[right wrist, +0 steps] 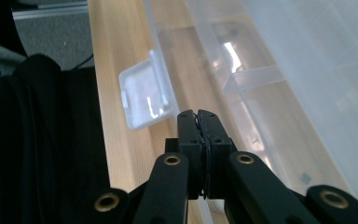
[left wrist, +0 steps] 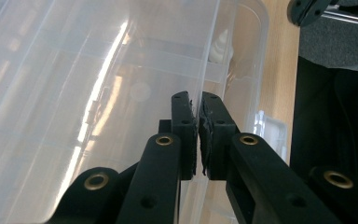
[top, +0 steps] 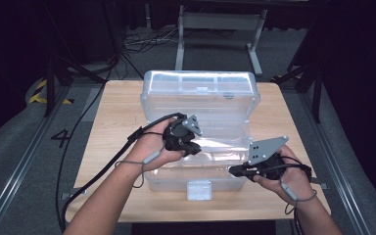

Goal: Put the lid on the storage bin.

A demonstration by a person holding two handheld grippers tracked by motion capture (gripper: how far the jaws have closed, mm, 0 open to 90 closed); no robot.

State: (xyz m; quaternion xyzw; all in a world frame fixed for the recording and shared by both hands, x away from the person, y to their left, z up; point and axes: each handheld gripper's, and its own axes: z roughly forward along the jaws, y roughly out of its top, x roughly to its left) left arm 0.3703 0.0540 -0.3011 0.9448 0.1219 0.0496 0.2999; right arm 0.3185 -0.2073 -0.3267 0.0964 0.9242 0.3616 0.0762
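A clear plastic storage box (top: 174, 182) stands open on the wooden table (top: 117, 127), its lid (top: 200, 93) tipped up at the back. My left gripper (top: 192, 147) reaches into the box from the left. In the left gripper view its jaws (left wrist: 198, 105) are pressed together on a thin clear wall (left wrist: 212, 42) of an inner tray. My right gripper (top: 232, 171) sits at the box's front right rim. Its jaws (right wrist: 197, 114) are shut with nothing between them, just above the rim and close to the white front latch (right wrist: 144, 95).
The front latch (top: 199, 190) hangs at the middle of the box's front wall. Bare table lies left and right of the box. Cables (top: 93, 161) trail off the table's left side. A metal frame (top: 220, 29) and dark stands are on the floor beyond the table.
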